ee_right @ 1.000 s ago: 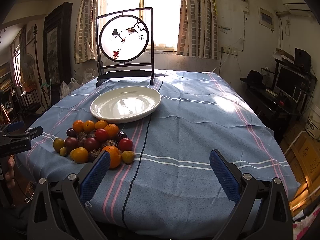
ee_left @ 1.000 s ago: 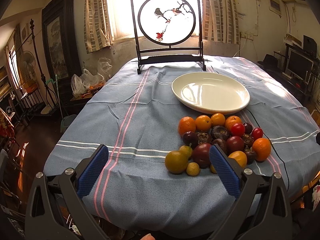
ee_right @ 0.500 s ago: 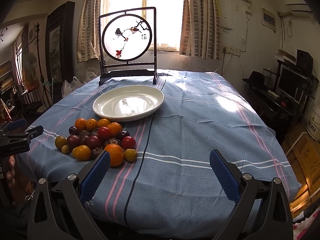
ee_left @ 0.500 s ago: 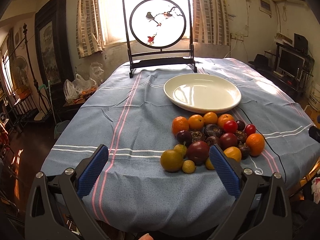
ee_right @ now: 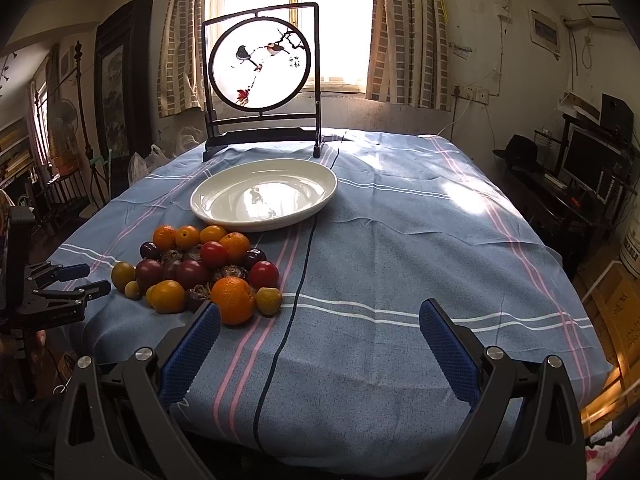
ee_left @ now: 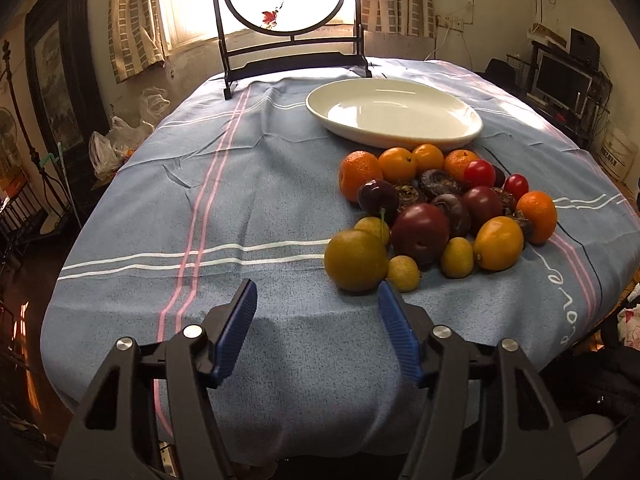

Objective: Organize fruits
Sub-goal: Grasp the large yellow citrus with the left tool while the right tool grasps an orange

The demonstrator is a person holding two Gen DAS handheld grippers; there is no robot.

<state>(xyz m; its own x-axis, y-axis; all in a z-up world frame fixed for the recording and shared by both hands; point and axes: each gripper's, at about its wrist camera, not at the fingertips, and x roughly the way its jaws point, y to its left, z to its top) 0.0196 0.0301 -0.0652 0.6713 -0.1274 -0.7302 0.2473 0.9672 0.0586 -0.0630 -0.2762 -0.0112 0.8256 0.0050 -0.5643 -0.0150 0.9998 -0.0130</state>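
A pile of fruit (ee_left: 436, 204) lies on the blue tablecloth: oranges, dark plums, red tomatoes, small yellow-green fruits. The pile also shows in the right wrist view (ee_right: 200, 270). An empty white oval plate (ee_left: 394, 114) sits just behind the pile, and it shows in the right wrist view (ee_right: 264, 194) too. My left gripper (ee_left: 314, 300) is open and empty, low over the cloth, its right finger close to a large yellow-green fruit (ee_left: 355, 261). My right gripper (ee_right: 320, 318) is open and empty, to the right of the pile, its left finger near an orange (ee_right: 233, 295).
A round bird-painting screen in a black frame (ee_right: 262, 88) stands at the table's far end. A thin dark cable (ee_right: 300, 276) runs along the cloth beside the pile. The left gripper shows at the left edge of the right wrist view (ee_right: 86, 278). Furniture surrounds the table.
My left gripper has moved forward and down toward the fruit pile, and its jaws have narrowed. The right gripper has edged slightly forward.
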